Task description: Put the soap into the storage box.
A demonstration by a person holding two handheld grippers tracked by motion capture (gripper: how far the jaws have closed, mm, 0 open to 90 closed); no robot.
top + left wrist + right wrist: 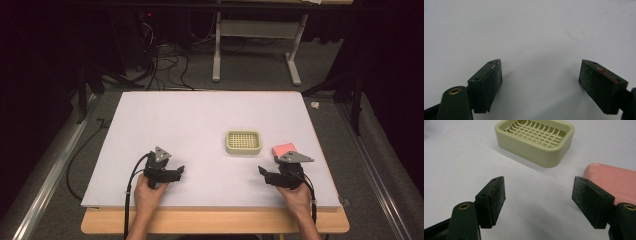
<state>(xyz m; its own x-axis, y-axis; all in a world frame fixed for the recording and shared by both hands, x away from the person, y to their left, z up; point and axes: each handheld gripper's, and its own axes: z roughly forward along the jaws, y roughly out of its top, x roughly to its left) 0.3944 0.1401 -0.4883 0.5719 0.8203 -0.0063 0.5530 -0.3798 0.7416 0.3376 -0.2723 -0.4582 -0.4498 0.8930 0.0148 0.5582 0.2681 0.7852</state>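
Pink rectangular soap bar (614,182) lies flat on white bench (200,125), just beside right gripper (539,202), jaws spread, empty. Cream plastic grid soap dish (536,140) sits near. Left gripper (540,85) jaws spread, empty.

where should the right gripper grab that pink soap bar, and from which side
Grip the pink soap bar across its two long flat sides, coming down from above. It lies flat on the table, apart from the soap dish, so the sides look free. The right gripper stands open just beside it, empty; it probably needs to shift over the bar first.
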